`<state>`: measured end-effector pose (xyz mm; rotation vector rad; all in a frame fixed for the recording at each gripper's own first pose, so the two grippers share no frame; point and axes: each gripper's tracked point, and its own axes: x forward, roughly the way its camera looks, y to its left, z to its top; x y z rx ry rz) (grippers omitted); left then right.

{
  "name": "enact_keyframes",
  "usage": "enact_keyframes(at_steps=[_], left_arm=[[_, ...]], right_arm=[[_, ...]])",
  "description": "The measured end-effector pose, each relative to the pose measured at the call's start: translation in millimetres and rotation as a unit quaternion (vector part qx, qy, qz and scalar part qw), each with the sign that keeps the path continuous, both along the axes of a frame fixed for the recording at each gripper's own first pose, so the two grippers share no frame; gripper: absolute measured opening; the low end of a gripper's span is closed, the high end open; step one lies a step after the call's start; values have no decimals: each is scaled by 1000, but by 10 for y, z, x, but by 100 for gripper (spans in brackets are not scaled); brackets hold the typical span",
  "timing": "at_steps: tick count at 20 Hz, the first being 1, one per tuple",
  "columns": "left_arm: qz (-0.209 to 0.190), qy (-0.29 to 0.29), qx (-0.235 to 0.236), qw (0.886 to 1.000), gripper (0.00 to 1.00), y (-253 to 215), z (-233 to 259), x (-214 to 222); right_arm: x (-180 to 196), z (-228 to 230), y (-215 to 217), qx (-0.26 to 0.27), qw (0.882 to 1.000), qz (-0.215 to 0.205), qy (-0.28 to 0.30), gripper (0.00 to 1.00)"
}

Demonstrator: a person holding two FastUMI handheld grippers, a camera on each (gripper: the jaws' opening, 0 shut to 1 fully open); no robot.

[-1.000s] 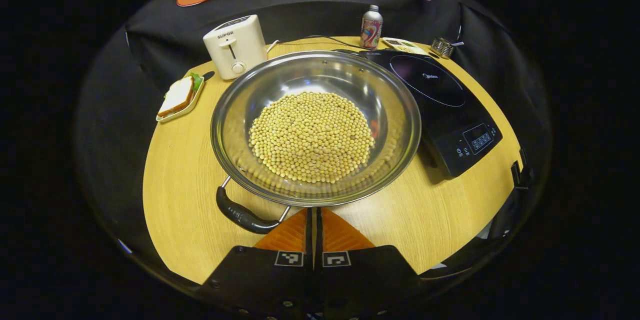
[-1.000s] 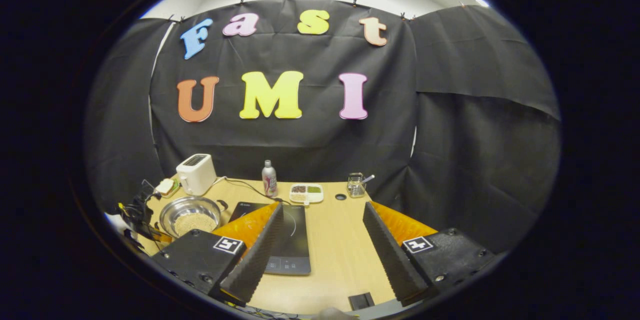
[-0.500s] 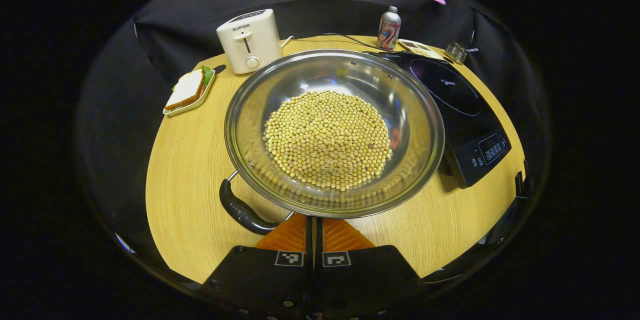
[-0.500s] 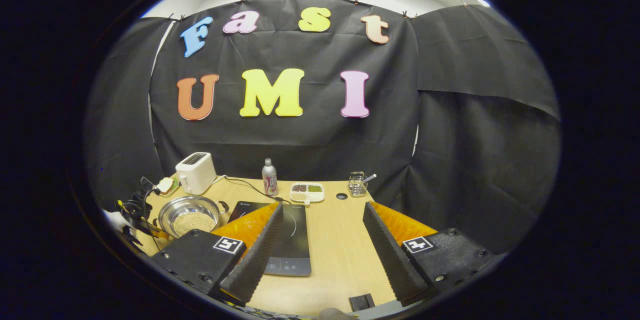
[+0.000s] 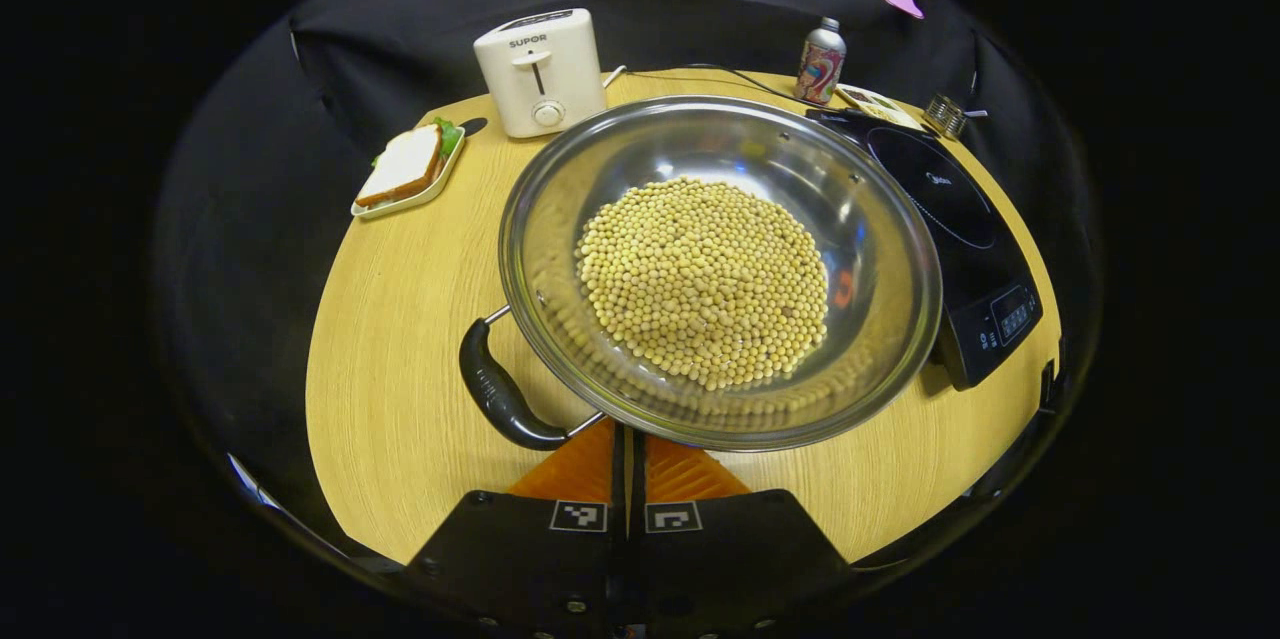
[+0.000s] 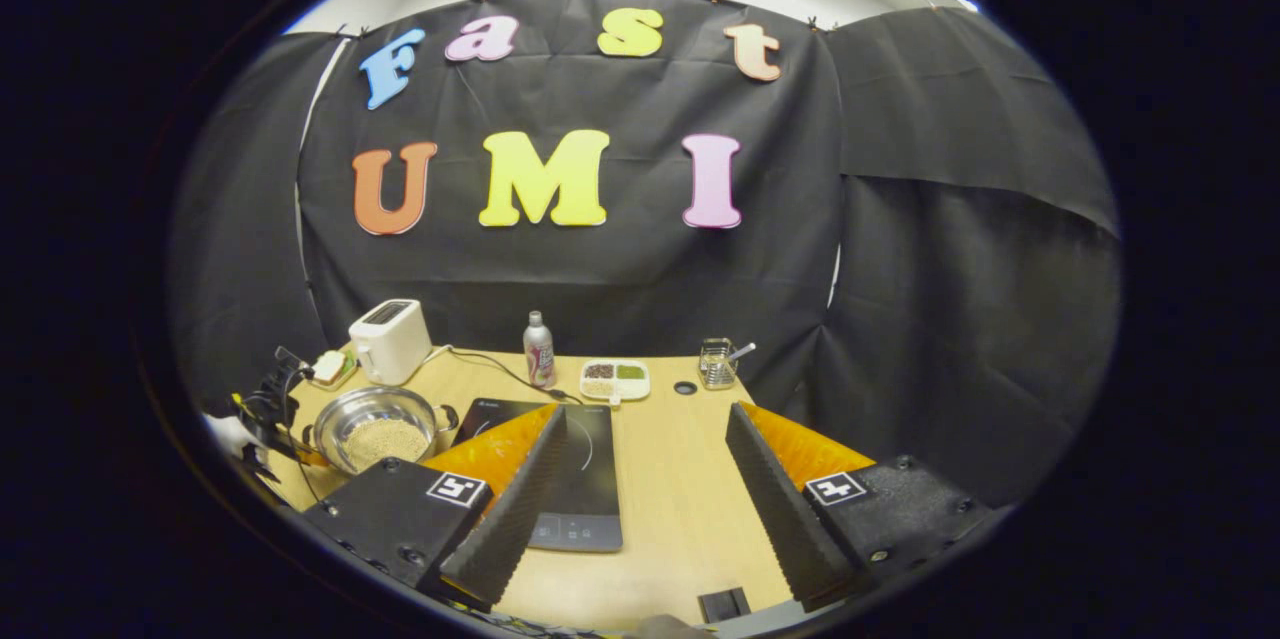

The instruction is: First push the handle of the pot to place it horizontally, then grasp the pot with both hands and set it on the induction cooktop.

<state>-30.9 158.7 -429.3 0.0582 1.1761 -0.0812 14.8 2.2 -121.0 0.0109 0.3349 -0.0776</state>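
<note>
We keep the left gripper [image 5: 631, 444] jaws closed and empty, just right of the pot handle [image 5: 497, 391], for pushing it; the right gripper [image 6: 645, 479] jaws wait wide open.

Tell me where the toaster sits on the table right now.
In the left gripper view the toaster stands at the table's far edge against the booth wall, behind the pot of beans, with the sandwich tray to its left.
</note>
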Motion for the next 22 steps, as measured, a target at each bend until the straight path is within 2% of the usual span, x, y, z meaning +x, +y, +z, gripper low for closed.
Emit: enact_keyframes(at_steps=[2,3,5,6,14,15,16,17,22], left_arm=[[1,0,4,1000,0,33,-2,33],[2,0,6,1000,10,63,-4,49],[7,-1,8,1000,10,118,-22,97],[13,0,7,1000,0,147,-40,120],[44,5,10,999,0,338,-79,300],[49,5,7,999,10,353,-79,322],[57,6,3,998,10,368,-71,352],[65,6,-1,998,0,384,-85,375],[79,5,5,997,0,506,-89,510]], right_arm=[[23,6,13,-1,1000,1,0,97],[27,4,18,-2,1000,3,0,97],[53,15,41,-5,1000,5,0,97],[59,16,54,-5,1000,7,1,97],[123,21,48,-10,1000,9,7,97],[131,22,45,-11,1000,9,8,97],[138,32,45,-12,1000,9,8,97],[143,26,50,-13,1000,9,8,97],[180,35,61,-17,1000,12,11,97]])
